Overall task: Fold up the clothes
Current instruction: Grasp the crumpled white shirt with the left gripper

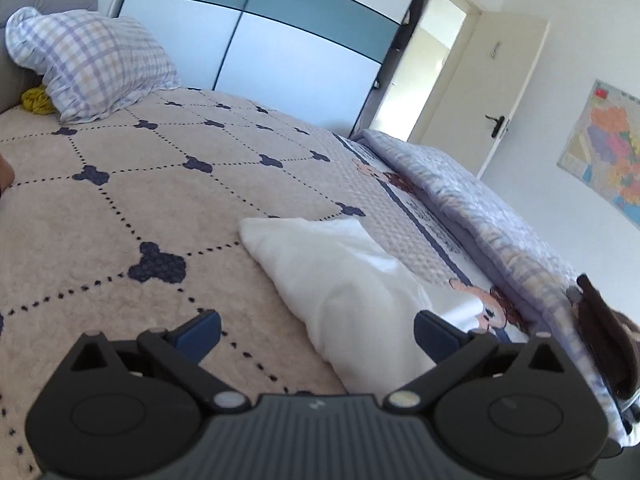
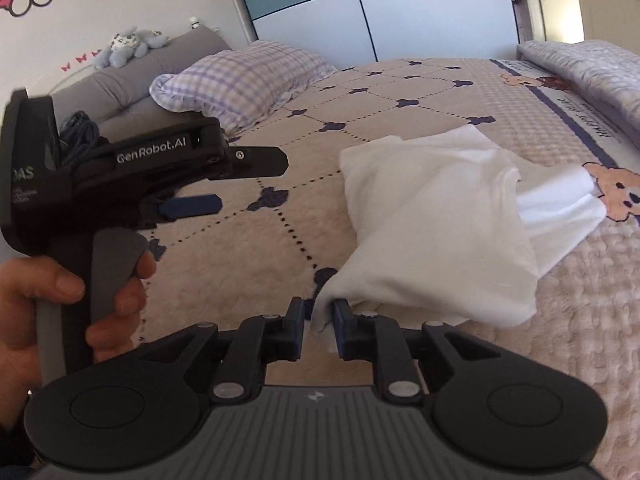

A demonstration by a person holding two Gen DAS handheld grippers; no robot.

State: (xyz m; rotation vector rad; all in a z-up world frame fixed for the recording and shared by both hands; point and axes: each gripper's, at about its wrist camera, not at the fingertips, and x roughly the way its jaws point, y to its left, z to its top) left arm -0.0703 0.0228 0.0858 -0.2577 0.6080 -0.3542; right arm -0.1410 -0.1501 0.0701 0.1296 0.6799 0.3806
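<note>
Near the checked pillow (image 2: 248, 76), our right gripper (image 2: 320, 316) pinches the white garment (image 2: 432, 224) corner, left gripper (image 1: 316, 330) wide and empty; we should lift slowly, keeping cloth taut.

A home bedroom: quilted bed (image 2: 400, 92), checked pillow (image 2: 248, 76), sliding wardrobe (image 1: 280, 40).

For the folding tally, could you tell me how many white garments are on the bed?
1. The white garment lies on the bed, its near corner pinched in the right gripper. Others may lie out of view.
</note>
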